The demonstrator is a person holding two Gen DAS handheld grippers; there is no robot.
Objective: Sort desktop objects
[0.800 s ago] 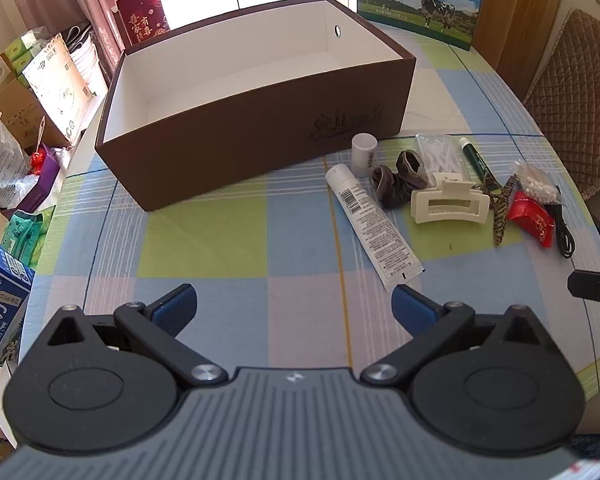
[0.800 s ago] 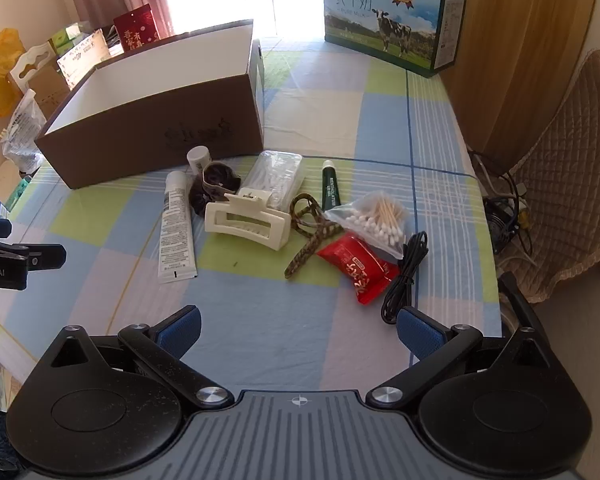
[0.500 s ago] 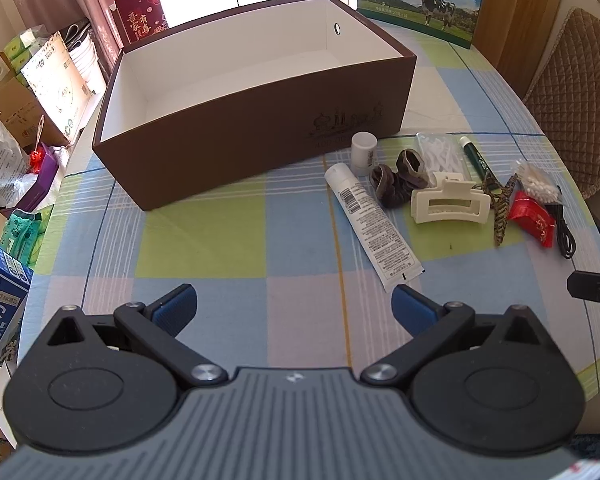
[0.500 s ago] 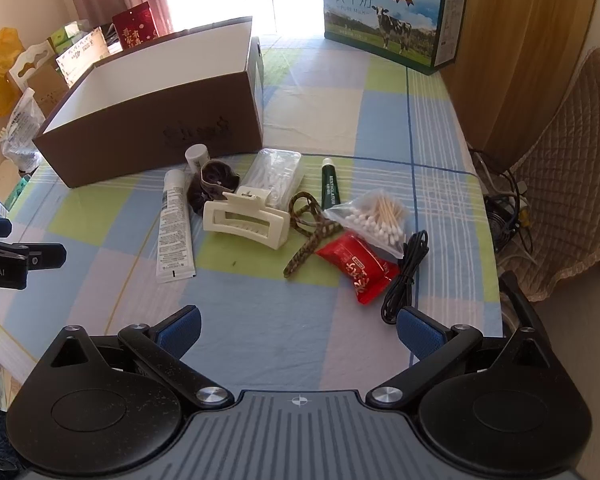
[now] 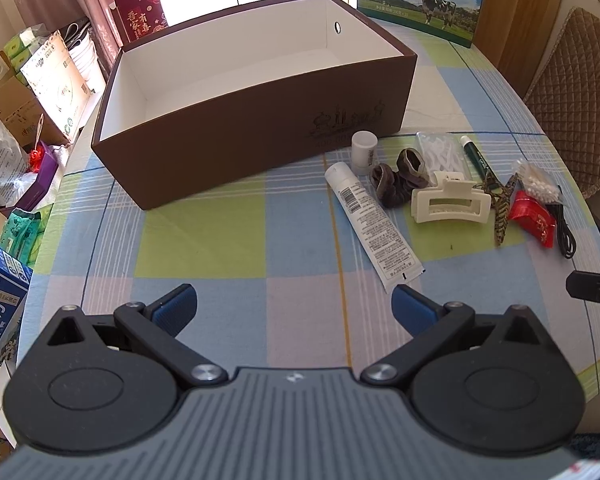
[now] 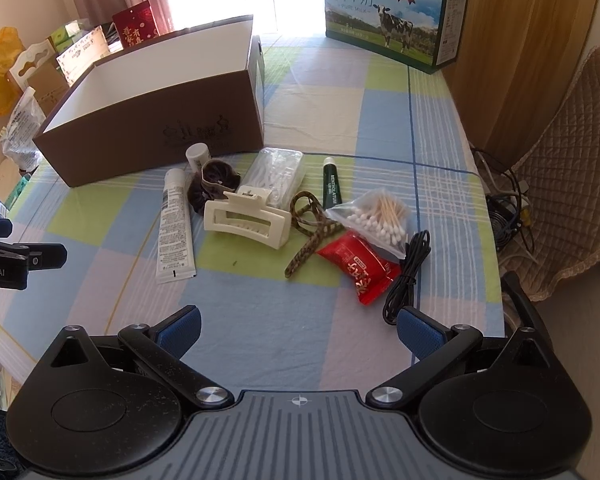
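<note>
An empty brown box [image 5: 236,148] [image 6: 148,136] with a white inside stands on the checked tablecloth. Right of it lies a cluster: a white tube [image 5: 374,228] [image 6: 175,226], a small white bottle [image 5: 363,149], a brown scrunchie [image 6: 212,184], a cream hair claw [image 5: 450,204] [image 6: 246,224], a green tube [image 6: 332,184], a bag of cotton swabs [image 6: 374,216], a red packet [image 6: 358,268] and a black cable [image 6: 408,276]. My left gripper [image 5: 294,310] hangs open above the cloth, near the white tube's end. My right gripper [image 6: 298,330] is open too, nearer than the packet and cable.
A milk carton box [image 6: 392,26] stands at the table's far end. A padded chair [image 6: 560,200] and tangled cables [image 6: 508,208] are off the right edge. Boxes and bags [image 5: 28,120] crowd the floor on the left. Bare cloth [image 5: 204,240] lies in front of the brown box.
</note>
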